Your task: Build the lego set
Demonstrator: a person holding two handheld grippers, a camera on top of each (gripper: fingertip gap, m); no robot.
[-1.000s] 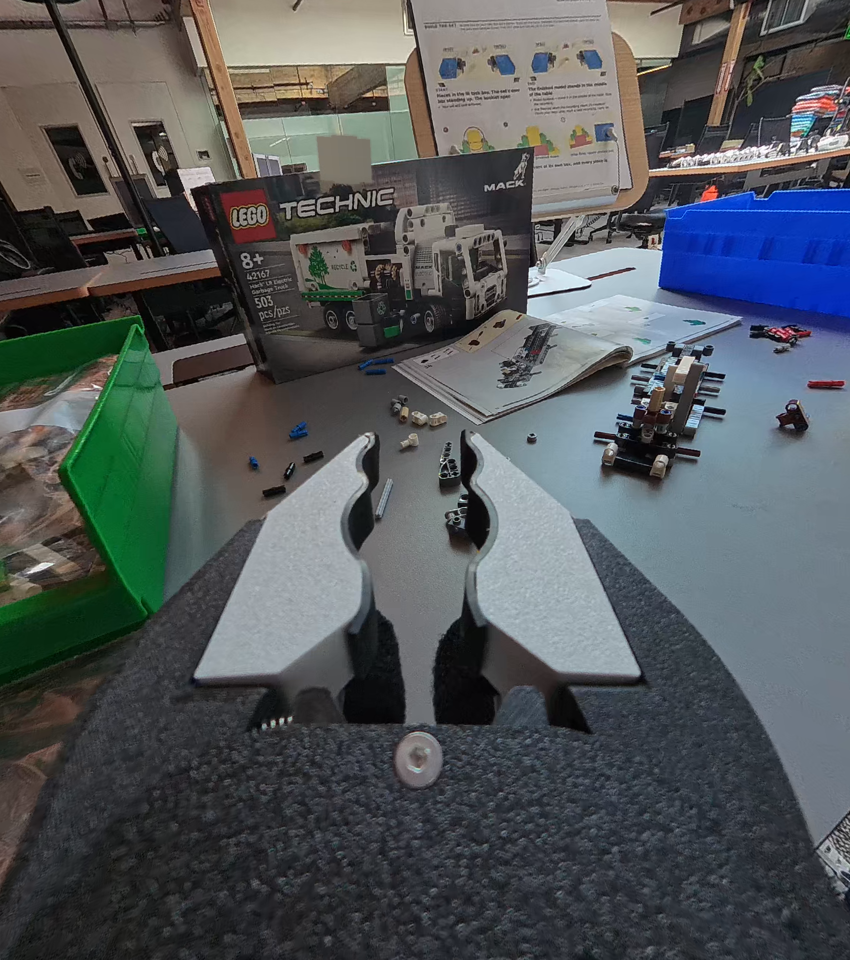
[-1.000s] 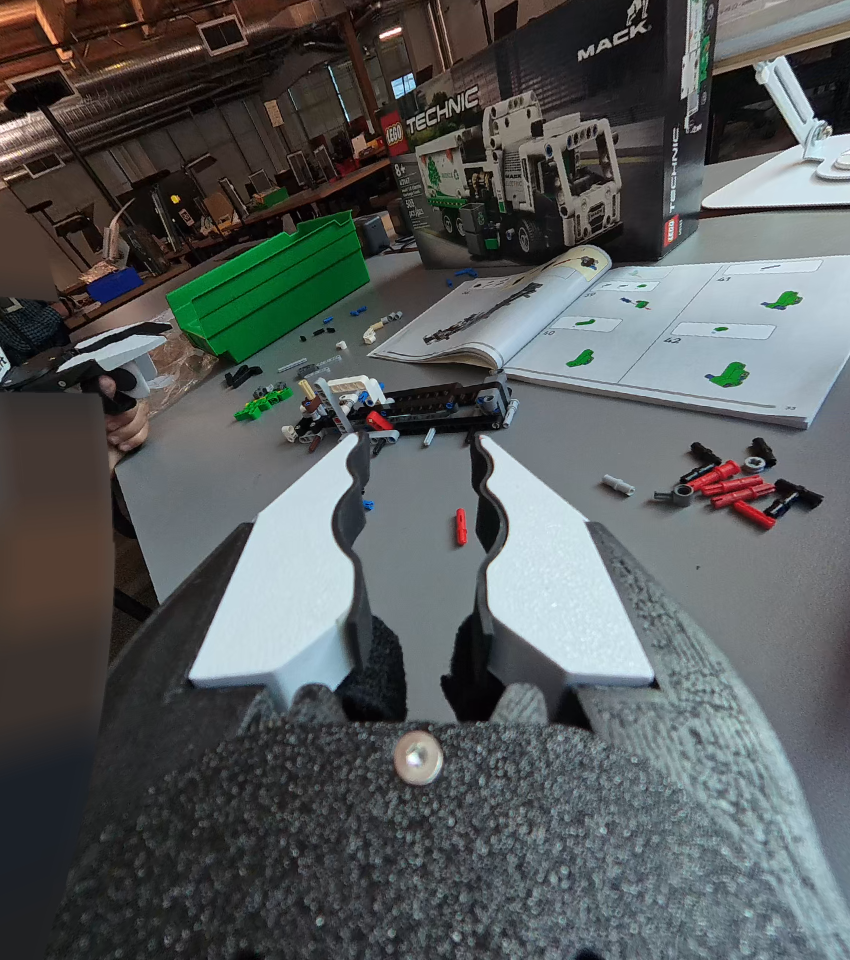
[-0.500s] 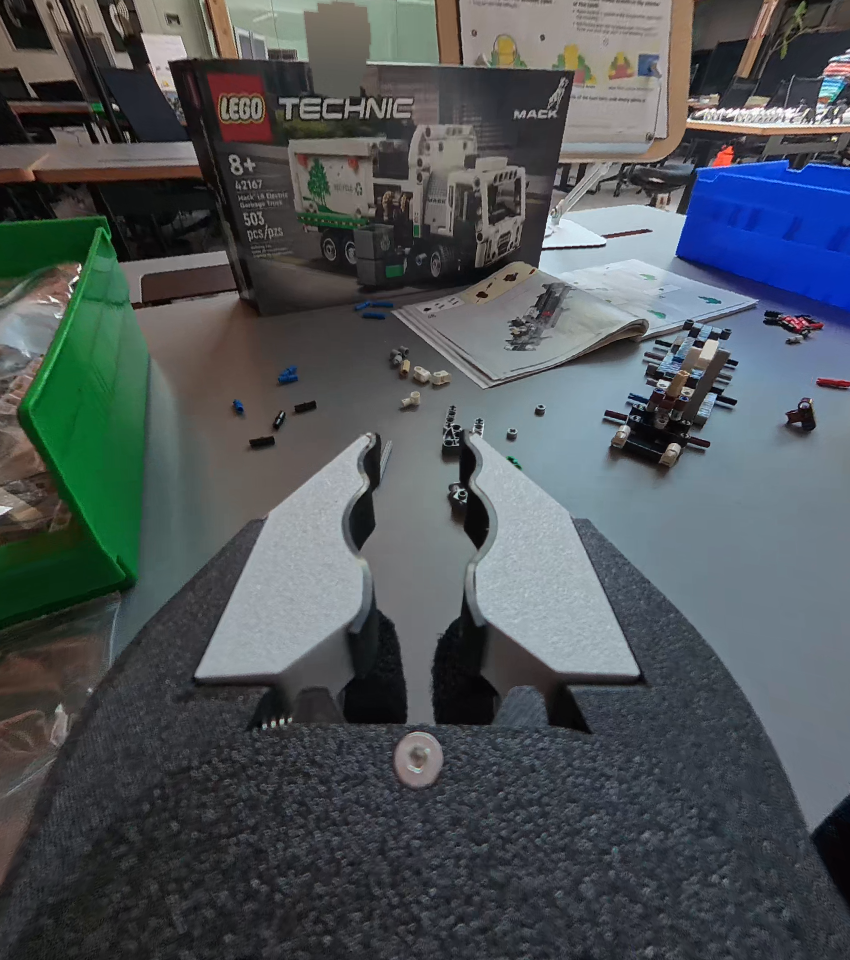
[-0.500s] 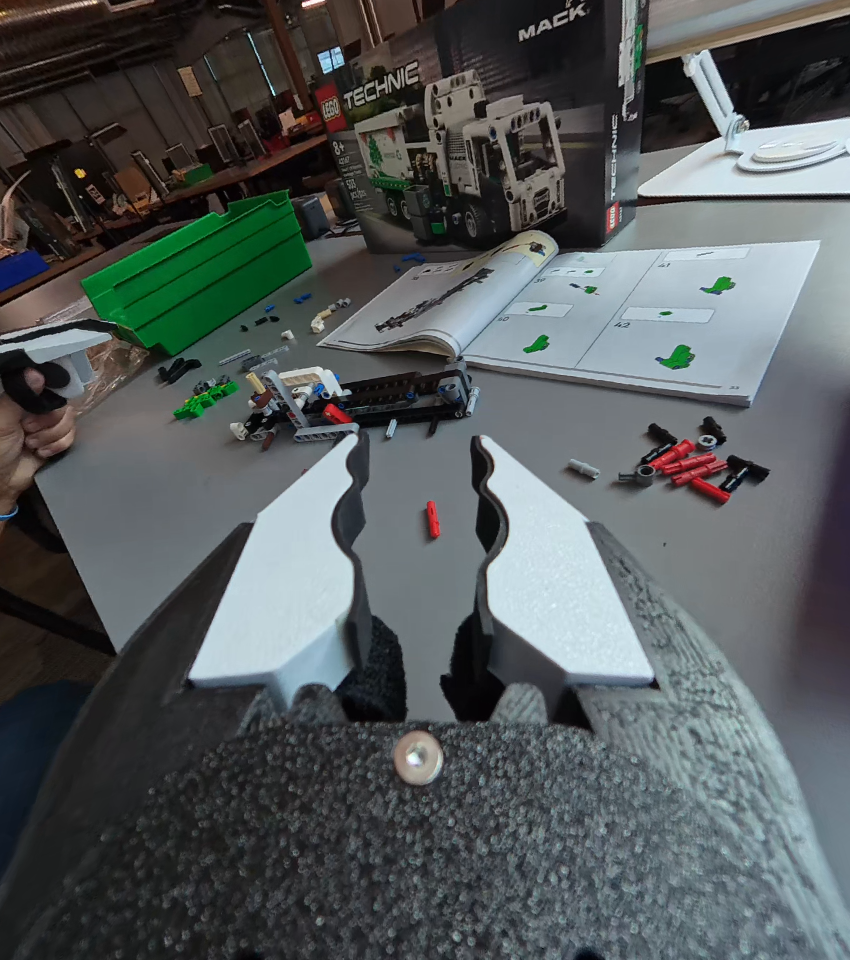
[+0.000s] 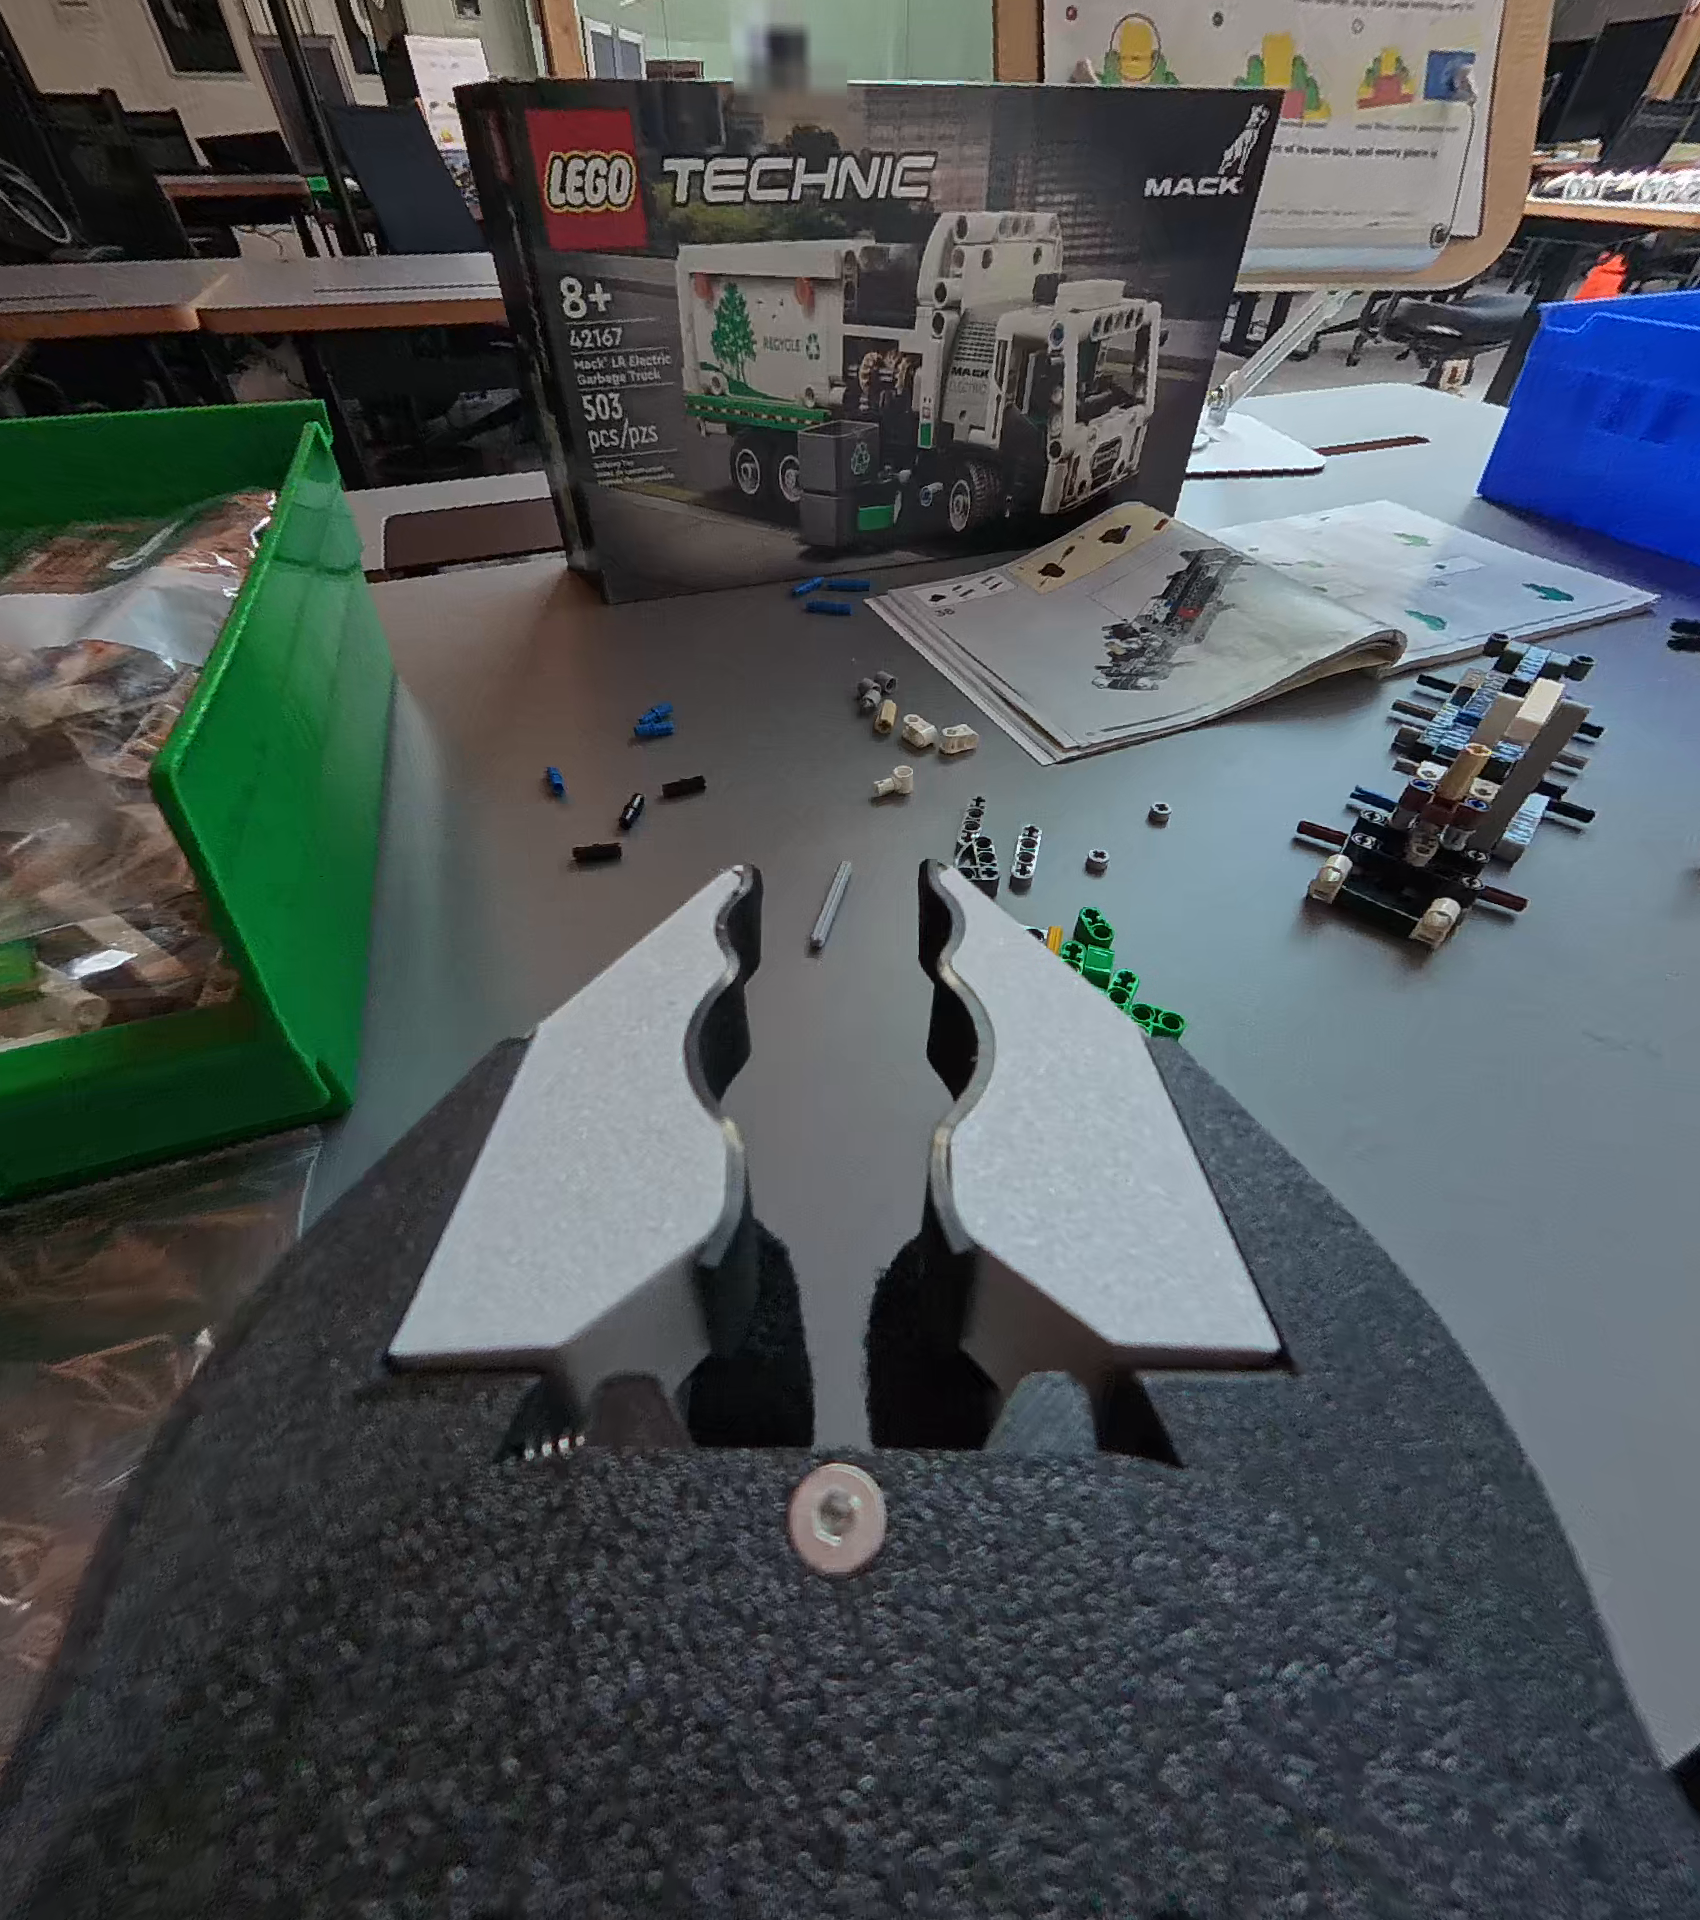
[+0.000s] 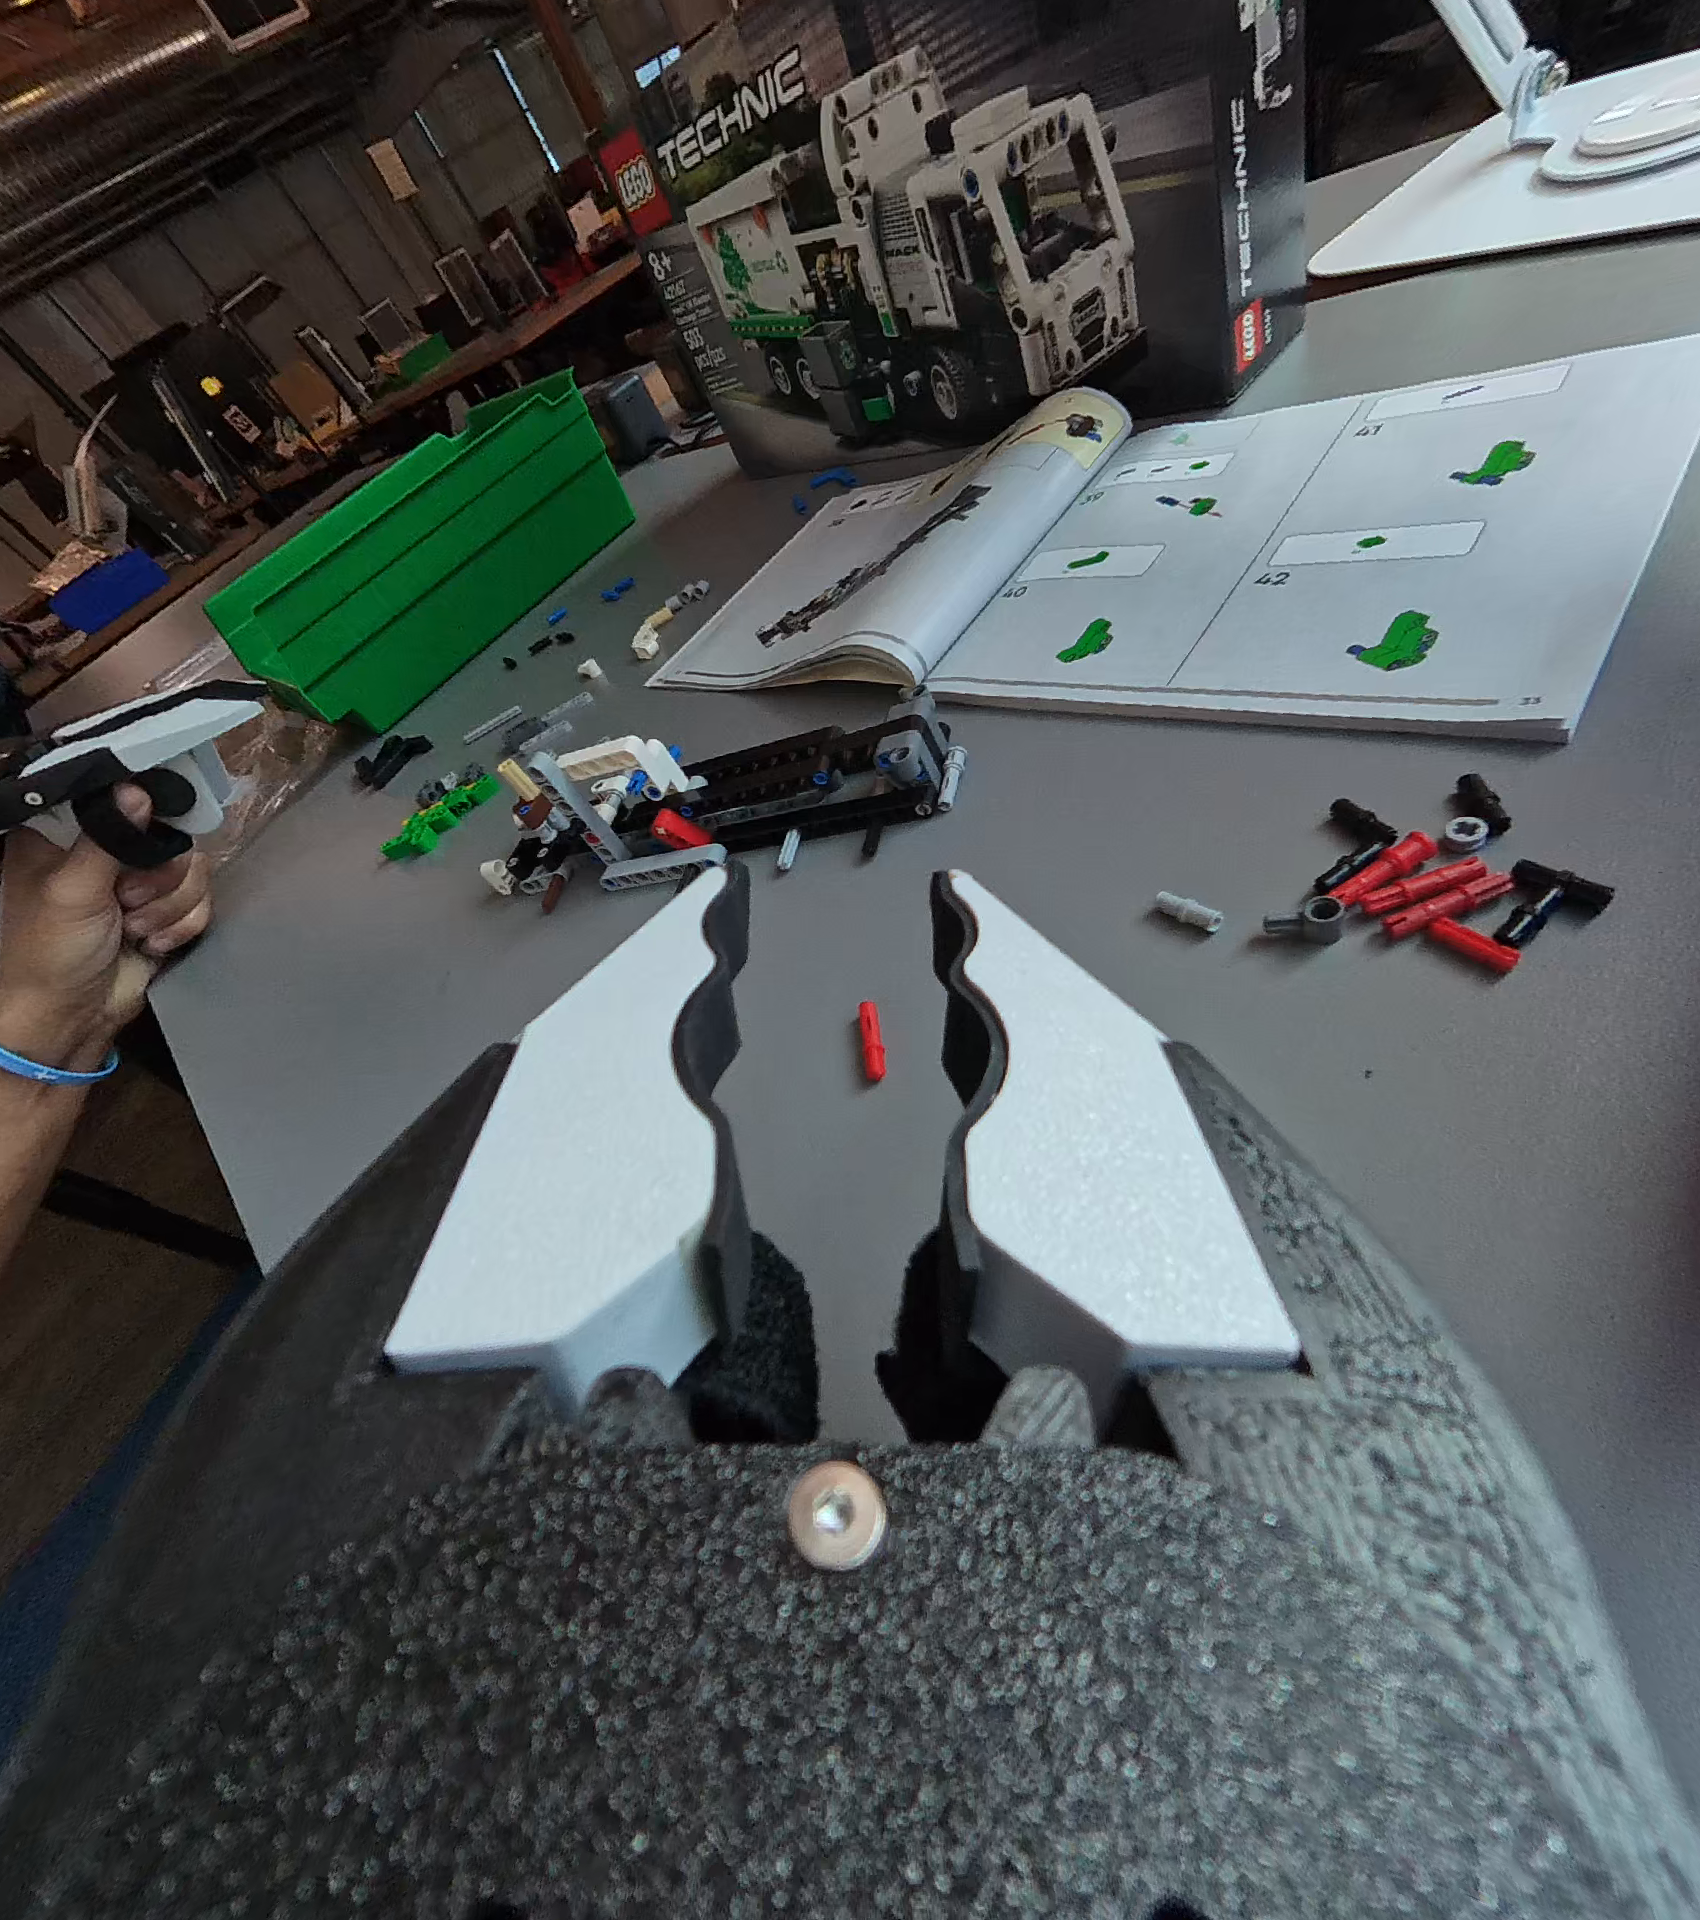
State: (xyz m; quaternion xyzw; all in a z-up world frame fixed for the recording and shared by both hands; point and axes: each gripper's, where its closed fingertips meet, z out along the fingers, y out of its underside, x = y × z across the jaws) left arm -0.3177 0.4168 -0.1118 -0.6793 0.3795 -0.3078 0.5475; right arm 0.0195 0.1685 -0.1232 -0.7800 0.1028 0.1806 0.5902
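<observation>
Lego chassis [image 6: 721, 805] unmoved; both grippers' jaws stay wide, empty; left gripper [image 5: 838, 883] pulled back.

Glossy green plastic bin [image 5: 274, 748], matt grey table [image 5: 1448, 1195], paper booklet [image 6: 1345, 582]

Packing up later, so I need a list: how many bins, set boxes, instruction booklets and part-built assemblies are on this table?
Bins: 2 (green bin, blue bin)
Set box: 1
Instruction booklet: 1
Part-built assembly: 1
Total: 5

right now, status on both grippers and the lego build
Left gripper open, empty, above a grey rod. Right gripper open, empty, red pin between fingers. Half-built frame untouched, nothing blocking.
</observation>
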